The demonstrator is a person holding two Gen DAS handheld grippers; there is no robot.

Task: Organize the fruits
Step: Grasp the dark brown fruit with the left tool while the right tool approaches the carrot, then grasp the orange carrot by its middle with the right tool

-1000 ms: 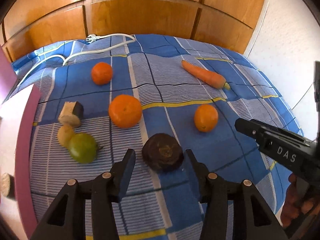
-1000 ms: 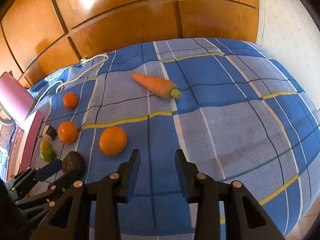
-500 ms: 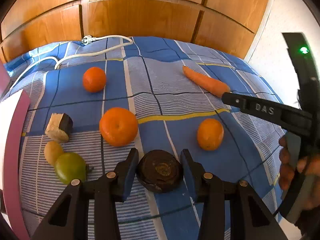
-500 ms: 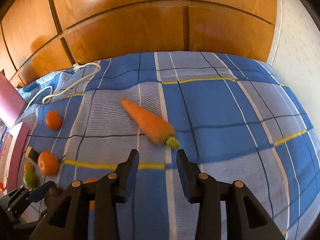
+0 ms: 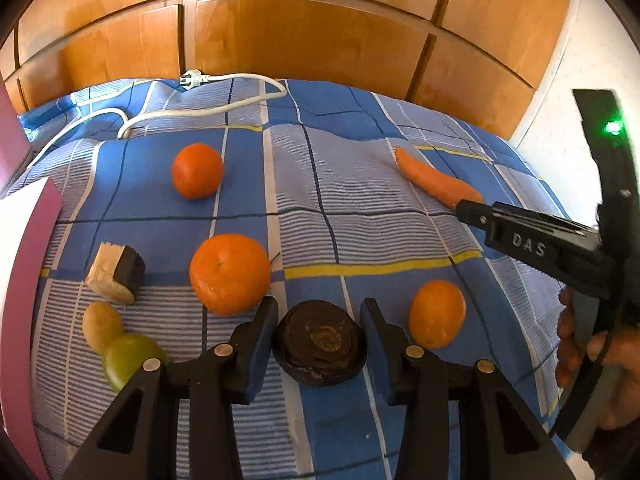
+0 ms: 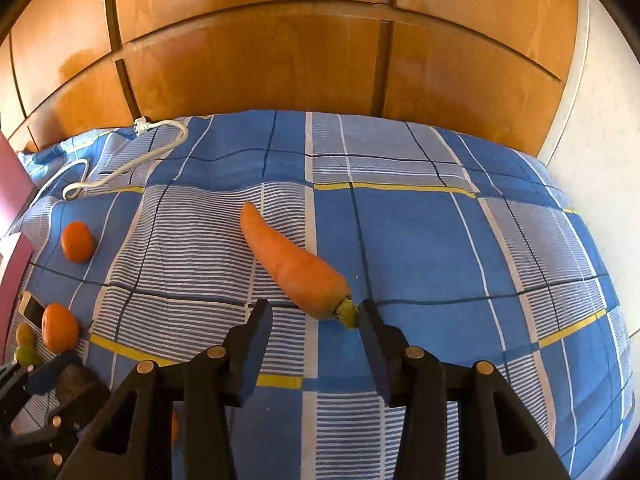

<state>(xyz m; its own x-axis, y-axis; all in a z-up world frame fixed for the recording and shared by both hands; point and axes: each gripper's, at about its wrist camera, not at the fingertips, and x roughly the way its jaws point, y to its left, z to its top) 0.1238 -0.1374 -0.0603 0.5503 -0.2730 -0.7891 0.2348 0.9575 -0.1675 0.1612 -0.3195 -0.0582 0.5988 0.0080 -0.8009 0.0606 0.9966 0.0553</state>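
Observation:
A dark round fruit [image 5: 320, 346] lies on the blue checked bedcover [image 5: 360, 216]. My left gripper [image 5: 318, 316] is shut on it, one pad against each side. Three oranges sit around it: one close by on the left [image 5: 229, 274], one on the right [image 5: 437, 314], one further back [image 5: 197, 171]. A carrot [image 6: 294, 264] lies slantwise, its green stem end just inside the tips of my right gripper [image 6: 314, 314]. Its jaws are opening and the pads do not press on the carrot. In the left wrist view the right gripper [image 5: 468, 206] reaches in at the carrot [image 5: 432, 178].
A green fruit [image 5: 128, 354], a small yellowish one [image 5: 102, 324] and a cut piece with dark rind [image 5: 116, 274] lie at the left. A pink-edged box [image 5: 24, 280] borders that side. A white cable with plug [image 5: 224, 108] lies at the back, before wooden panels [image 5: 304, 36].
My left gripper moved forward and closed around the dark fruit. My right gripper swung over to the carrot's stem end, and its jaws have widened.

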